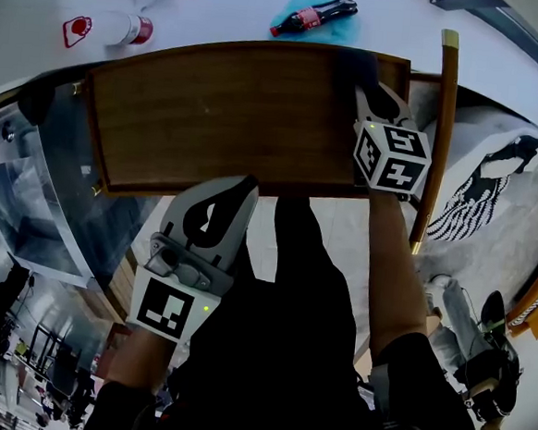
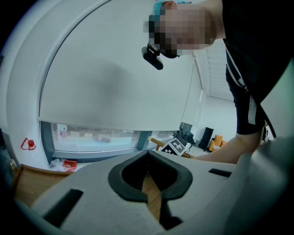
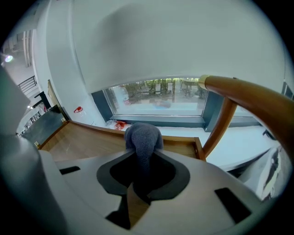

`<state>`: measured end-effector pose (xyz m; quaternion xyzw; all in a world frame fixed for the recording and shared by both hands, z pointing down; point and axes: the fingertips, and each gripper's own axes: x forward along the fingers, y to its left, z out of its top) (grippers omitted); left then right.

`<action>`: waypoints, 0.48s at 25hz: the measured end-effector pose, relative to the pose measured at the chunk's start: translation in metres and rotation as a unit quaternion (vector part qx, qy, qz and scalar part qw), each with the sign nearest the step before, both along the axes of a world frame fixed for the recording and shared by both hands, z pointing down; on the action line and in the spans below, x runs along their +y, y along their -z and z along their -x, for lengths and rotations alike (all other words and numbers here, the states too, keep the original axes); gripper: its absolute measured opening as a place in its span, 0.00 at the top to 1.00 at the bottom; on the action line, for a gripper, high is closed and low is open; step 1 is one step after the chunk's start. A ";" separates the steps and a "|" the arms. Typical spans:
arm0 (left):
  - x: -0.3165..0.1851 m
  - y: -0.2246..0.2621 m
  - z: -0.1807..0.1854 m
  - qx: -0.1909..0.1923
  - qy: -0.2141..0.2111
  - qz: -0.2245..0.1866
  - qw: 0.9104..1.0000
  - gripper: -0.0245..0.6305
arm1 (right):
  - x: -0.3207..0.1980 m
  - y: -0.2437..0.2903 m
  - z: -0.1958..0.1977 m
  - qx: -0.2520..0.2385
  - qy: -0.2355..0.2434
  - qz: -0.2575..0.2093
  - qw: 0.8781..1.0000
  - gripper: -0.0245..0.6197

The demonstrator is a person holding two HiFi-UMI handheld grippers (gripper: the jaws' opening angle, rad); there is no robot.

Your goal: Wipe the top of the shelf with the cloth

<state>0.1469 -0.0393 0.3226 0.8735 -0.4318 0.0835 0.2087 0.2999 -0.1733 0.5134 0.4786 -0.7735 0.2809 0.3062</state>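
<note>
Your right gripper (image 1: 373, 95) is clamped tight on the grey cloth (image 3: 143, 137), which sits at the right end of the shelf top (image 1: 212, 112), toward its far edge. Press the cloth flat and sweep left in long, overlapping passes. Open wood runs left, but mind the wooden rail (image 1: 440, 139) just right. Your left gripper (image 1: 208, 219) hangs closed and empty at the near edge.

Left grey two-jaw gripper (image 1: 215, 216): jaws together, nothing between, held near the body. Right grey two-jaw gripper (image 1: 375, 102): forearm extended, jaws clamped on soft grey cloth (image 3: 143, 137).
</note>
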 end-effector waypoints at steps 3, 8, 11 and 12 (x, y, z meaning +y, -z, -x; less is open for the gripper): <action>0.004 0.002 0.009 0.003 0.007 -0.003 1.000 0.93 | 0.002 0.005 0.008 0.003 0.003 -0.007 1.000 0.86; 0.014 0.005 0.036 0.003 0.024 -0.004 1.000 0.93 | 0.010 0.020 0.046 -0.001 0.033 -0.021 0.999 0.86; 0.023 0.007 0.059 0.004 0.038 -0.006 0.999 0.93 | 0.020 0.028 0.083 -0.012 0.061 -0.028 0.998 0.86; 0.027 0.007 0.068 0.004 0.043 -0.006 0.999 0.93 | 0.024 0.031 0.099 -0.016 0.072 -0.030 0.997 0.86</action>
